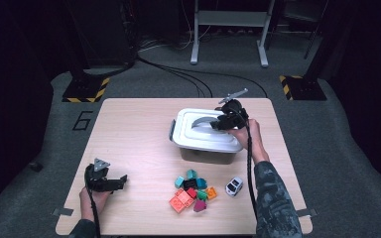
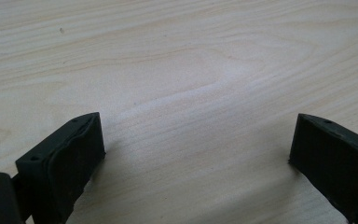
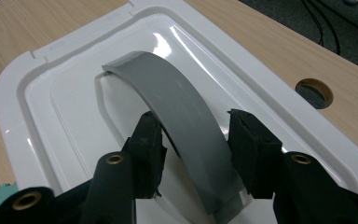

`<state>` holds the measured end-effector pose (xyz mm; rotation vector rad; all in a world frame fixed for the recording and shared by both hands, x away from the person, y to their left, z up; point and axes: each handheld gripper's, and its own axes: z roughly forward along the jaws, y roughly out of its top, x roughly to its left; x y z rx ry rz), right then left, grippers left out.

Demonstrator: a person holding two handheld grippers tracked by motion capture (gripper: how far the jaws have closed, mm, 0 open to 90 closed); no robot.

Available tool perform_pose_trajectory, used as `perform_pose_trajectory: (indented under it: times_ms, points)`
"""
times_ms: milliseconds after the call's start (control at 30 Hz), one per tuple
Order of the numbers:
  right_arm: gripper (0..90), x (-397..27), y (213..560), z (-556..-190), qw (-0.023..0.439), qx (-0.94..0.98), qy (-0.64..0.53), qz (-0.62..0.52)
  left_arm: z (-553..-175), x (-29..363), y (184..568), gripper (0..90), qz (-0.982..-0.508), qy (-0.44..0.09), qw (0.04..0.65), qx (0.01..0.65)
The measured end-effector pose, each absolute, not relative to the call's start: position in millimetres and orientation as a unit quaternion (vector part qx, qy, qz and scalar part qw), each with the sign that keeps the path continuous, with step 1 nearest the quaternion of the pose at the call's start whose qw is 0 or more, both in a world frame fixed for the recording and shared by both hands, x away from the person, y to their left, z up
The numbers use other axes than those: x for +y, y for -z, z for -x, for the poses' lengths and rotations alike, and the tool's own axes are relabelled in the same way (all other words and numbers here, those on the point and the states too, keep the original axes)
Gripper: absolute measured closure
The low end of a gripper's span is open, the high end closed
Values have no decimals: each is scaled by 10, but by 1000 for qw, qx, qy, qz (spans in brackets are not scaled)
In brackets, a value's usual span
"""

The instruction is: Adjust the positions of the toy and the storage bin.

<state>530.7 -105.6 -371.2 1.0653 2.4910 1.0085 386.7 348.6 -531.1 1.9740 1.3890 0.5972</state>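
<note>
Your right gripper has its jaws on both sides of the grey handle of the white box lid, not yet pressing. Close them, then lift straight. Your left gripper rests wide apart over the table.

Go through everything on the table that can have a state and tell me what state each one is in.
White plastic lid: on the box, shut.
Grey arched lid handle: raised, standing between the right tool's jaws.
Grey plastic storage box: upright, covered.
Right tool: jaws straddle the handle, a gap visible on each side.
Left tool: open wide, nothing held.
Small white toy car: on its wheels.
Coloured toy bricks: loose pile.
</note>
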Motion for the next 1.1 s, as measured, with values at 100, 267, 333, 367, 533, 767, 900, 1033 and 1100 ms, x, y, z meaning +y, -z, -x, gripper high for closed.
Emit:
perform_pose_trajectory:
  times_ms: [100, 267, 333, 367, 533, 767, 900, 1033, 1100]
  points:
    - [558, -1007, 3708, -5281, 127, 848, -342, -383, -3866, 3485, 5310, 29, -752, -228, 321, 529]
    - [564, -904, 3705, -5229, 143, 834, -333, -415, -3866, 3485, 5310, 29, -752, -228, 322, 529]
    - [561, -888, 3701, -5217, 144, 832, -332, -419, -3865, 3485, 5310, 29, -752, -227, 321, 529]
    - [551, -889, 3699, -5217, 142, 835, -334, -414, -3866, 3485, 5310, 29, -752, -227, 321, 529]
    - [511, -921, 3661, -5264, 128, 845, -366, -368, -3866, 3485, 5310, 29, -752, -227, 321, 529]
    - [586, -839, 3674, -5353, 125, 866, -352, -333, -3866, 3483, 5313, 30, -750, -228, 323, 531]
    - [619, -783, 3671, -5315, 128, 868, -345, -333, -3862, 3480, 5312, 30, -749, -224, 324, 533]
    - [638, -703, 3675, -5265, 135, 865, -342, -342, -3863, 3478, 5316, 31, -747, -227, 325, 533]
    - [643, -673, 3673, -5241, 137, 863, -340, -347, -3863, 3477, 5315, 31, -747, -227, 325, 534]
